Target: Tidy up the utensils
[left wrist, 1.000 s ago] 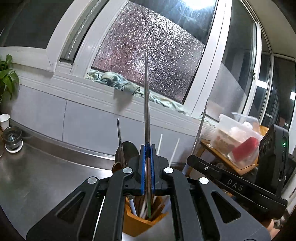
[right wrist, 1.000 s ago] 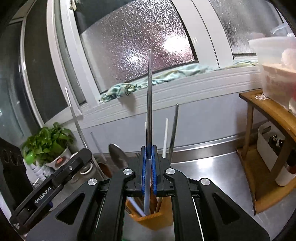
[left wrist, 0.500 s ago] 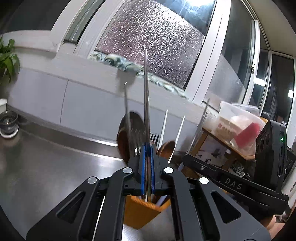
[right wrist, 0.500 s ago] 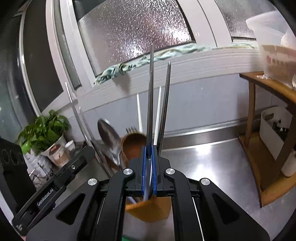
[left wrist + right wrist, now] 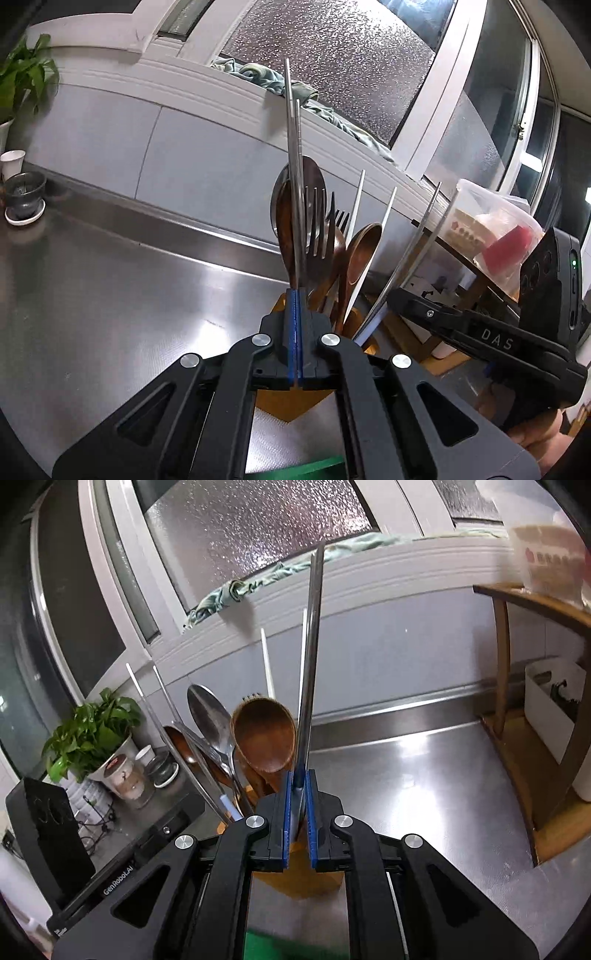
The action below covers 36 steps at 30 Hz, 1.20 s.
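The left claw is clamped tight on a pair of metal chopsticks, its blue pads pressed together around them so they stand nearly upright above the wooden utensil holder just beneath. The right claw has its blue pads parted a little, with a single metal chopstick standing loose in the gap and leaning slightly right; whether the pads touch it I cannot tell. The holder is crowded: a wooden spoon, a steel spoon, a fork and white chopsticks fan out from its mouth, leaving little room between the handles. It stands on the steel surface, which spreads bare and shiny to the left and right of it. Along the back edge runs a raised steel lip under the grey wall. A potted plant sits at the left end, a wooden rack borders the right side, and a crumpled cloth lies on the window sill above
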Tool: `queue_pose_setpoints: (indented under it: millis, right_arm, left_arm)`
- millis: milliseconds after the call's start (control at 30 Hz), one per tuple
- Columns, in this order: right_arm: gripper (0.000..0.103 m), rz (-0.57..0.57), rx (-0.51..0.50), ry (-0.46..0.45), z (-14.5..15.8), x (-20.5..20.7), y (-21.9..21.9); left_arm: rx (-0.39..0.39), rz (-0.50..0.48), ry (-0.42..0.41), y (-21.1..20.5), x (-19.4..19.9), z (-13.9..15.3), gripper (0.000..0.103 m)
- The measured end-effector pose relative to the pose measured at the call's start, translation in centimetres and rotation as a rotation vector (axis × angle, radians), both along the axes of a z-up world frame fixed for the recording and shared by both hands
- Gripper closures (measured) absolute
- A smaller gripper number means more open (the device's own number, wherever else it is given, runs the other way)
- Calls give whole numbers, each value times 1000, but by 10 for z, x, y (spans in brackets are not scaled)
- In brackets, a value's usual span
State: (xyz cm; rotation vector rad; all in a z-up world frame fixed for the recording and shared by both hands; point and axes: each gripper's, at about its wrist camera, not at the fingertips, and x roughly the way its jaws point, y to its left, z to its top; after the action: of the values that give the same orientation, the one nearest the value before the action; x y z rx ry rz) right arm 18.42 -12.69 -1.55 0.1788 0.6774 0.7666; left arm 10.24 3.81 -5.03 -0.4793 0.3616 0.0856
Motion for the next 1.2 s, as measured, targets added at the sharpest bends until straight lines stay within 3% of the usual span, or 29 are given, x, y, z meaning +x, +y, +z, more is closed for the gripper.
queue_pose_setpoints:
  millis: [367, 433, 467, 500, 533, 567, 633, 733, 900, 1000, 1200]
  right_arm:
    - [91, -11, -24, 9, 9, -28, -23]
    - [76, -21, -53, 15, 14, -38, -32]
    - [56, -28, -62, 19, 16, -42, -37]
    - [44, -37, -65, 20, 18, -45, -42]
    - [42, -45, -66, 17, 21, -52, -49]
    - [37, -49, -74, 20, 23, -56, -54]
    - [24, -36, -106, 51, 26, -65, -63]
    - [5, 0, -114, 112, 28, -76, -74]
    - [4, 58, -234, 248, 20, -89, -82]
    - [4, 32, -278, 245, 19, -99, -87]
    - [4, 33, -333, 210, 24, -118, -89]
  left_arm:
    - [2, 31, 21, 2, -33, 17, 103]
    - [7, 30, 44, -1, -43, 24, 100]
    - [13, 30, 53, -2, -47, 28, 97]
    - [20, 31, 60, -5, -55, 33, 89]
    - [22, 29, 65, -8, -59, 36, 75]
    - [21, 23, 78, -11, -64, 40, 68]
    - [20, 9, 112, -18, -73, 43, 36]
    - [20, -29, 179, -31, -83, 45, 11]
    - [10, -61, 305, -44, -96, 43, 8]
    - [4, -73, 349, -47, -104, 43, 8]
    - [34, -84, 362, -54, -118, 49, 8]
